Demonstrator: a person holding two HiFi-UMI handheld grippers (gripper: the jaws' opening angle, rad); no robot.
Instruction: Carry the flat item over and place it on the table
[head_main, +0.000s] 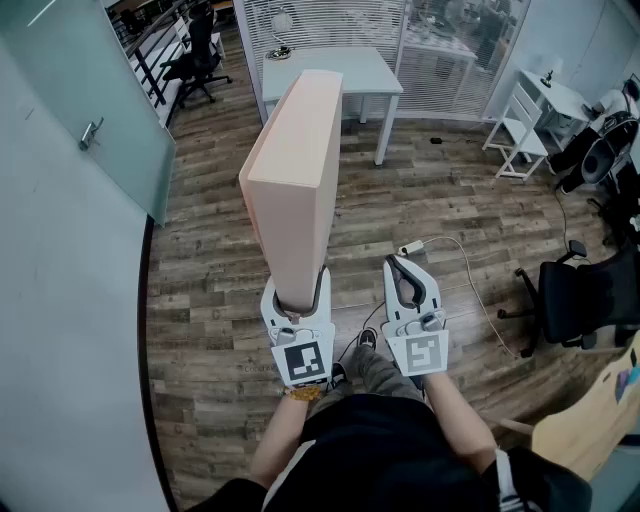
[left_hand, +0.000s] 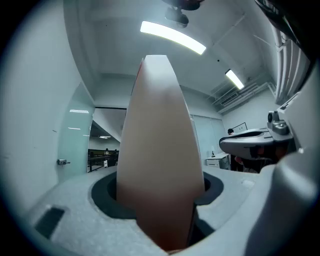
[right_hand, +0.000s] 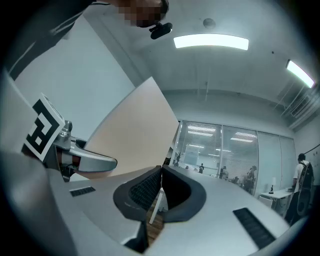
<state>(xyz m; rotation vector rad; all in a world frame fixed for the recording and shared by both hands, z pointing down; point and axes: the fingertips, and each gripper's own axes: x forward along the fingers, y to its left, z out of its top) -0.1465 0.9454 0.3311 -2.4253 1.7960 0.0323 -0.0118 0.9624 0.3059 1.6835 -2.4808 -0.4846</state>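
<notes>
Pink flat panel (head_main: 298, 160) clamped in level left tongs (head_main: 297, 285); right tongs (head_main: 398, 264) level, closed, empty.

The slab (head_main: 295, 170) is a plain pale peach with no pattern. The left gripper (head_main: 297, 292) and right gripper (head_main: 397, 265) are light grey-white with black pads (right_hand: 142, 192), finely ribbed on the right one, and each carries black-and-white square markers (head_main: 304, 362). The floor (head_main: 210, 290) shows grey-brown wood planks, the table (head_main: 330, 68) is white, the chair (head_main: 585, 295) black, the door (head_main: 90, 80) frosted pale green.
</notes>
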